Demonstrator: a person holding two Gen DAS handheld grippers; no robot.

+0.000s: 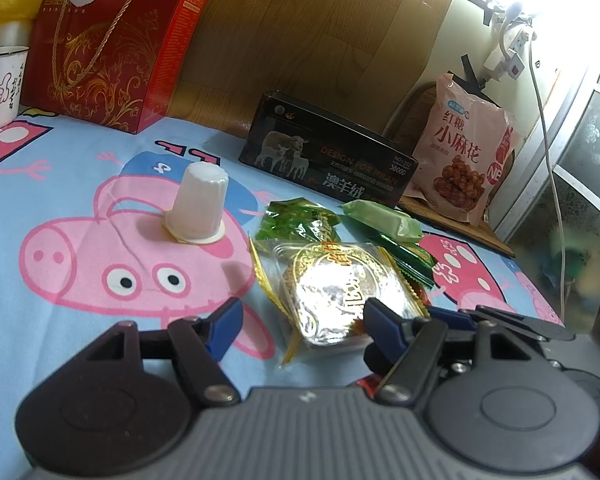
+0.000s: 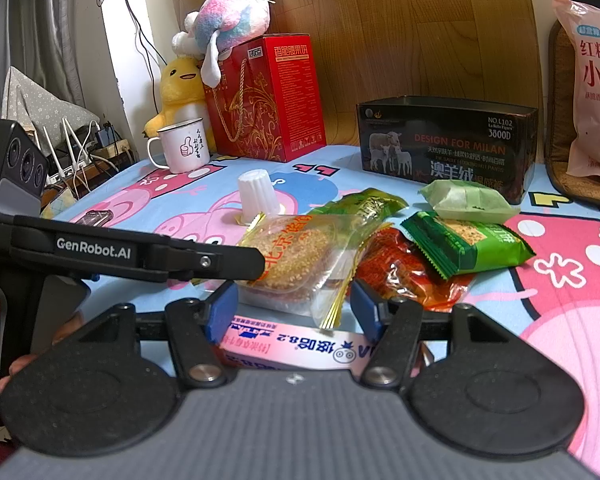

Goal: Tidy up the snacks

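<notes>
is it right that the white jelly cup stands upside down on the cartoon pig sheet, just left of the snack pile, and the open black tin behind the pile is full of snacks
Not quite. The black tin shows no snacks: in the right wrist view nothing rises above its open rim, though its floor is hidden. The rest holds: the white jelly cup stands upside down on the cartoon pig sheet, left of the snack pile.

This is a home, most likely a bedroom. The things lie on a bed sheet [image 2: 560, 288] printed with pink cartoon pigs, and a wooden board [image 2: 420, 40] like a headboard stands behind it. Two plush toys, a yellow duck [image 2: 180, 88] and a pastel one [image 2: 232, 16], sit beside a red gift box [image 2: 268, 100] and an enamel mug [image 2: 184, 144]. At the left there is a grey curtain [image 2: 28, 32], a router with white antennas [image 2: 72, 140] and loose cables, as in a private room.
</notes>
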